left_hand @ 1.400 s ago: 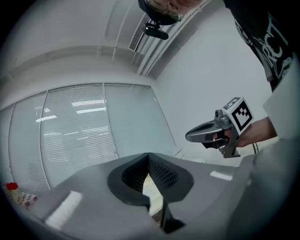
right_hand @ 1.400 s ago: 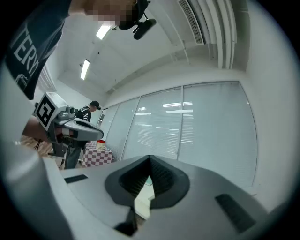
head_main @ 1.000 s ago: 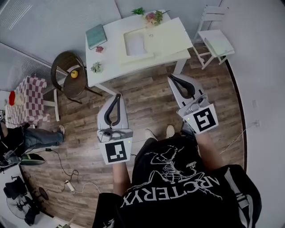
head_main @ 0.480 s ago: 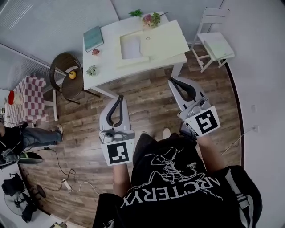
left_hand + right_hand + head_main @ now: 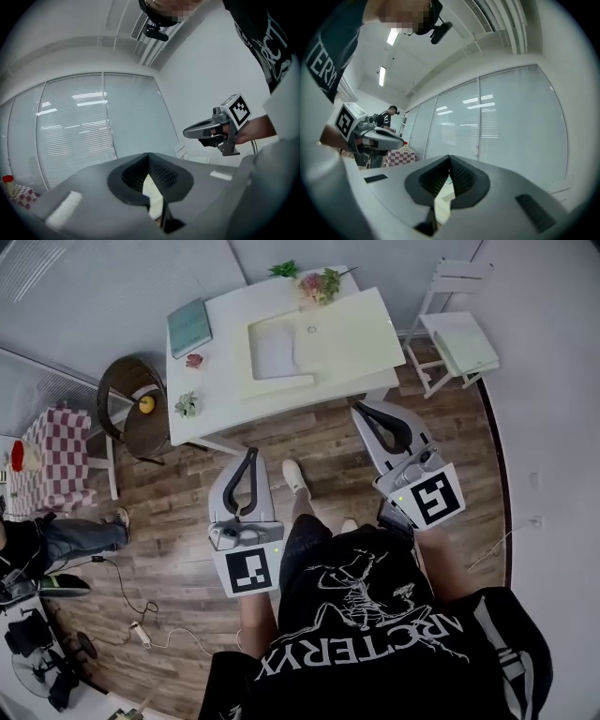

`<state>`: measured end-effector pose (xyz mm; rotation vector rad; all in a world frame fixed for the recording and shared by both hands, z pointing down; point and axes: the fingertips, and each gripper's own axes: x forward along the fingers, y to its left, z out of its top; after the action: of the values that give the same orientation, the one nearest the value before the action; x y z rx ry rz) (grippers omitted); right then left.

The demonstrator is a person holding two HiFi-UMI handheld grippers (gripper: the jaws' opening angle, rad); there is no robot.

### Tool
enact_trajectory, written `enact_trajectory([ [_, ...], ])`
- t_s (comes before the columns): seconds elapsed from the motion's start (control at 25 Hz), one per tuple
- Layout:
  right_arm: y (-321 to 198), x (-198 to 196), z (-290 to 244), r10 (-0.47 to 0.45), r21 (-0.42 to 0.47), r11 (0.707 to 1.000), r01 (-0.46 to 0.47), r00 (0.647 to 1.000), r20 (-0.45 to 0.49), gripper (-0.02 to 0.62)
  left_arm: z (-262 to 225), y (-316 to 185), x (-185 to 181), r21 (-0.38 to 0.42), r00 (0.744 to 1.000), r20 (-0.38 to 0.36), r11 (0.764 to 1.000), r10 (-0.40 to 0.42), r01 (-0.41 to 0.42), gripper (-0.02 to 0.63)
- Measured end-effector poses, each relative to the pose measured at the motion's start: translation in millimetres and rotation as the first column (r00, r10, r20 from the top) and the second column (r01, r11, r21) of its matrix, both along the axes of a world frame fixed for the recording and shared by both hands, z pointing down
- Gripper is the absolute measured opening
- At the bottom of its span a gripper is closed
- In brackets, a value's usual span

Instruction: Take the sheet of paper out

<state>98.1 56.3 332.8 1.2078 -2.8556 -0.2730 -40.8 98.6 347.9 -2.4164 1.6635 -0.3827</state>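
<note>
ahead, table (image 5: 220, 381) holds paper sheet (image 5: 277, 341), book (image 5: 189, 327), flowers (image 5: 319, 284); chair (image 5: 457, 334) beside.

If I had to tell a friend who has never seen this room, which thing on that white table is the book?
Find the white table ahead of the person, near the wall. The book lies flat near its far left corner. It is the only teal thing there, far darker than the big pale folder beside it.

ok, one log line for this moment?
phase: pre-grasp | left gripper: shut, empty | right gripper: shut, empty | sheet of paper: untouched, on white table | both grippers short of it
</note>
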Motion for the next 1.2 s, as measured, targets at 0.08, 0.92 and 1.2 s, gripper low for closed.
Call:
enact_trajectory([
  [0.08, -25.7, -12.1, 4.0, 0.007, -0.004, 1.000, -0.007, 1.000, -0.004, 0.011, 7.5, -29.1, -11.0, -0.006, 1.000, -0.003, 1.000, 0.011, -0.011, 0.012],
  [0.92, -241.6, -130.8, 3.7, 0.064, -0.067, 0.996, -0.066, 0.997, -0.032, 0.011, -4.6, -261.7, -105.2, -0.009, 0.985, -0.011, 0.985, 0.173, -0.173, 0.012],
  [1.2, -270.2, -111.7, 19.6, 0.025, -0.182, 0.983, -0.016, 0.998, 0.050, 0.011, 1.1, -279.2, -95.6, -0.038, 0.990, -0.016, 0.989, 0.143, -0.143, 0.011],
])
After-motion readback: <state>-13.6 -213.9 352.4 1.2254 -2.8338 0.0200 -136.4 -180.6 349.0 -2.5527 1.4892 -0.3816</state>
